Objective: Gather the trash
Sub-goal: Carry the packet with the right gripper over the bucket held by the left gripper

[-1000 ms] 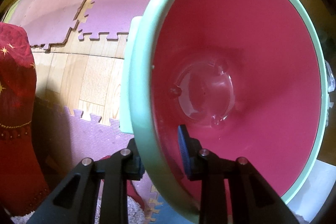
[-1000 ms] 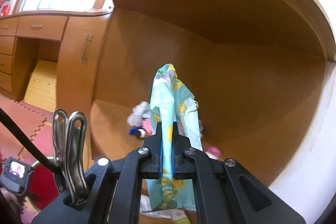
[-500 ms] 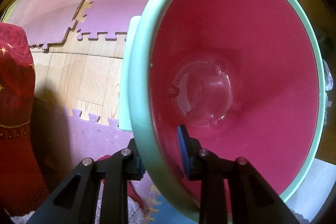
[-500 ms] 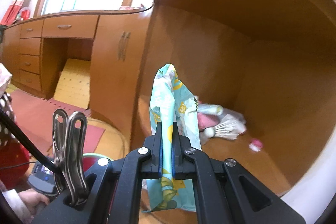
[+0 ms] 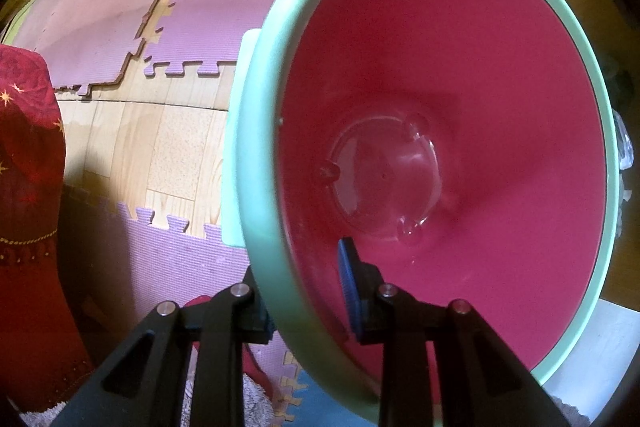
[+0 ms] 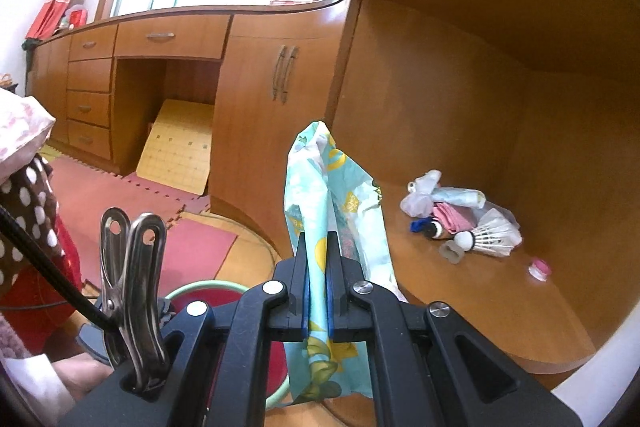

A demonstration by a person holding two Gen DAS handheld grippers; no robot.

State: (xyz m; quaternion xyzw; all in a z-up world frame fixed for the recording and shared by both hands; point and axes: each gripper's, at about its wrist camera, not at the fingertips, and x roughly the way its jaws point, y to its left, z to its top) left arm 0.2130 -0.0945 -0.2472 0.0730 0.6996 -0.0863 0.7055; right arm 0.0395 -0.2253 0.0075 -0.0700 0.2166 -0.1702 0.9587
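Teal wrapper (image 6: 320,187) clamped in my right gripper (image 6: 316,291), above the bin (image 5: 256,163); left gripper (image 5: 308,287) pinches its green rim, mouth up to catch. More trash (image 6: 460,215) on shelf (image 6: 520,315), back corner.

1. We see a bin (image 5: 460,147) of smooth plastic, glossy red inside with a matt pale green rim.
2. We see foam floor mats (image 5: 120,7), finely ribbed and matt, over glossy wood-look flooring (image 5: 172,147).
3. We see a thin, crinkled printed wrapper (image 6: 320,195) with a slight sheen.
4. We see a polished metal clip (image 6: 132,267).
5. We see the shelf (image 6: 480,287) and cabinets (image 6: 256,87) in smooth, satin wood.
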